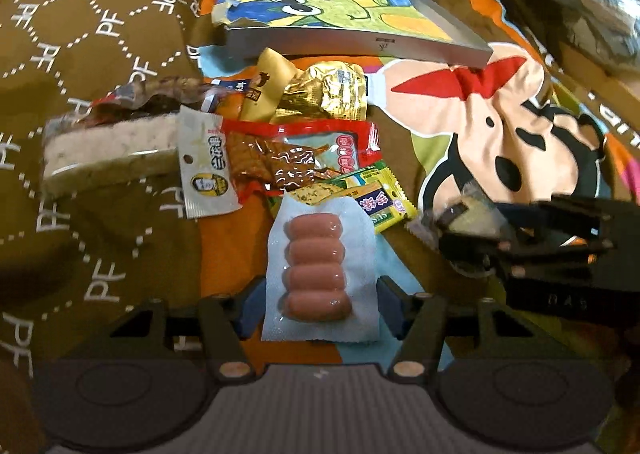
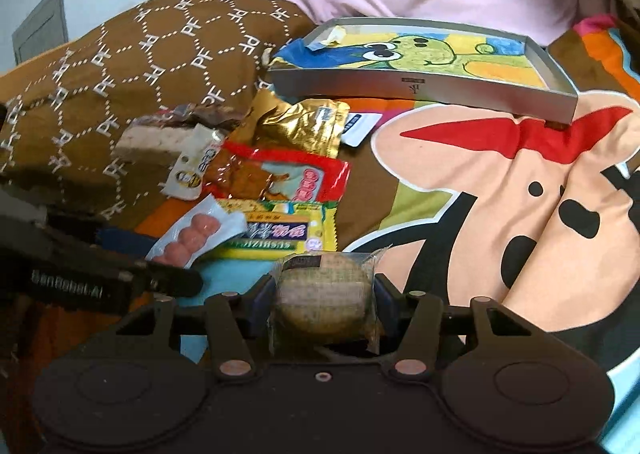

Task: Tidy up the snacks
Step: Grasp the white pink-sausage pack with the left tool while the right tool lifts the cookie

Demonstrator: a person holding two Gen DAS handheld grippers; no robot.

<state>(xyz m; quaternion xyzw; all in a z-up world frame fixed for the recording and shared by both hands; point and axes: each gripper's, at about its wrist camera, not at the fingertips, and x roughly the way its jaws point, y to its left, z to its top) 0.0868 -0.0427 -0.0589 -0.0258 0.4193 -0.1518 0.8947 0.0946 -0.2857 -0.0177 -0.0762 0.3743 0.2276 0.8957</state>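
1. Left claw (image 1: pixel 320 306): we see it clamped on the sausage pack (image 1: pixel 318 266), long axis pointing away along the fingers.
2. Right claw (image 2: pixel 325 304): we see it gripping a wrapped round cake (image 2: pixel 324 294).
3. Tray (image 2: pixel 420 93) lies straight ahead of both, past the snack pile (image 2: pixel 276 173); the right looks nearer.
4. The pile sits between the left claw and the tray, so we judge it must lift over. The blanket (image 2: pixel 500 189) on the right is free.

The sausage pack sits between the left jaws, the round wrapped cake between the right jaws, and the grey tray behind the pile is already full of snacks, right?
Not quite: the grey tray holds no snacks, only its cartoon lining, as the right wrist view shows. The sausage pack and round wrapped cake are as you say.
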